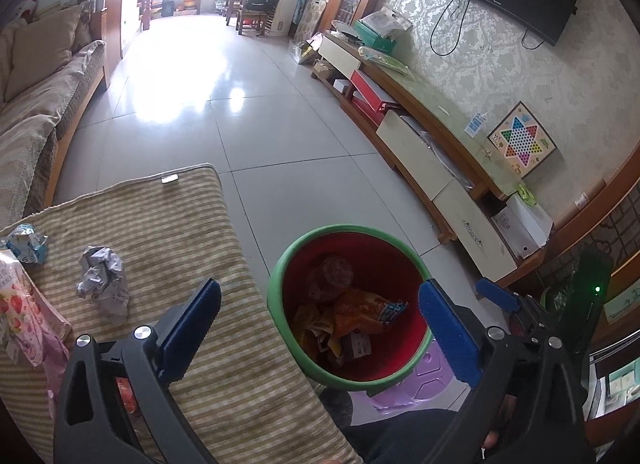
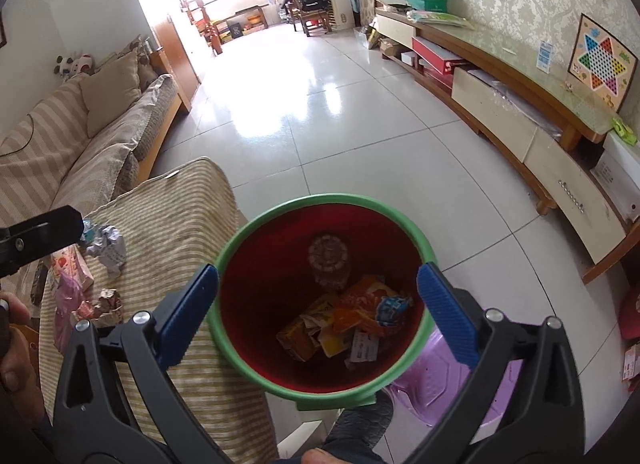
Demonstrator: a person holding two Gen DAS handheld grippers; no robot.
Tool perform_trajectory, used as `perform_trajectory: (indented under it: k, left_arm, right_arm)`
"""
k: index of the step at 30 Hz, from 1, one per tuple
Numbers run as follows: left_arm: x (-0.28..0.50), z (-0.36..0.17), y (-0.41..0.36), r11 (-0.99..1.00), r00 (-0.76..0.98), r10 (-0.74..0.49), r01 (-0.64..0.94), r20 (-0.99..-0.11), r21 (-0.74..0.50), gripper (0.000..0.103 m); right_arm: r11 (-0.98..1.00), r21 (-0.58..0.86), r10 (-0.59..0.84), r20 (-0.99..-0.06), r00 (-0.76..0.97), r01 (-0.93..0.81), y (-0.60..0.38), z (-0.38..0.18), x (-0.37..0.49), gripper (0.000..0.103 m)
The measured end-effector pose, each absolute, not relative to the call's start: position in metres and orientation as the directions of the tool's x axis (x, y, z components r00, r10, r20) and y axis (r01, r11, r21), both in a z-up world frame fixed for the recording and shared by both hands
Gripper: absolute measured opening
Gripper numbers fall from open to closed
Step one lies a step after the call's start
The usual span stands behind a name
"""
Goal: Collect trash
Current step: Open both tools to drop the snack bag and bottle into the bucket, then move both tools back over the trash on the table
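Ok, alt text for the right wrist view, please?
The open right hand-held gripper hangs empty over a green-rimmed red plastic bin holding orange snack wrappers. Crumpled grey paper lies on the striped beige cloth-covered table to the left.

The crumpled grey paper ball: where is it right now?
In both wrist views the crumpled grey paper ball lies on the striped cloth, left of the green-rimmed bin.

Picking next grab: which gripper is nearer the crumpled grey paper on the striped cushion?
Left. The left gripper hangs just beside the crumpled grey paper, jaws open. The right gripper sits over the red bin, farther off.
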State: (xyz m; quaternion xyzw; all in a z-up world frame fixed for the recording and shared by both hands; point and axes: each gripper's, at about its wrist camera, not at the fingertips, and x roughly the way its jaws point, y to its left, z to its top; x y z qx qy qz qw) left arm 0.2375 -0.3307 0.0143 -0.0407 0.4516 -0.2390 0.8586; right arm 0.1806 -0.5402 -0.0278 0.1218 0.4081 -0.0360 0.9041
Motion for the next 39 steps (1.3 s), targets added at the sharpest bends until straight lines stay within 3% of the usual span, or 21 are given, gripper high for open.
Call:
perform_trajectory:
  k: [13,24,39]
  left_arm:
    - [0.194,0.031,-0.187,0.935,0.579,-0.353,0.222,-0.735,-0.275,0.095]
    - [0.154,0.001,-0.089,0.959,0.569,-0.277,0.116,-0.774,-0.258,0.095]
    - [0.145,-0.051,-0.073,0.959,0.501,-0.280,0.105,-0.819,-0.263,0.095]
  right_arm:
    - [0.984,0.177,0.143,-0.757,0.637,-0.012,-0.419,-0.011,0.174,0.098]
    - [0.980,0.163,0.200,-0.803,0.561,-0.116,-0.331,-0.027,0.164,0.098]
    - [0.978,0.095,0.181,-0.834,0.521,-0.187,-0.279,-0.055,0.171,0.098]
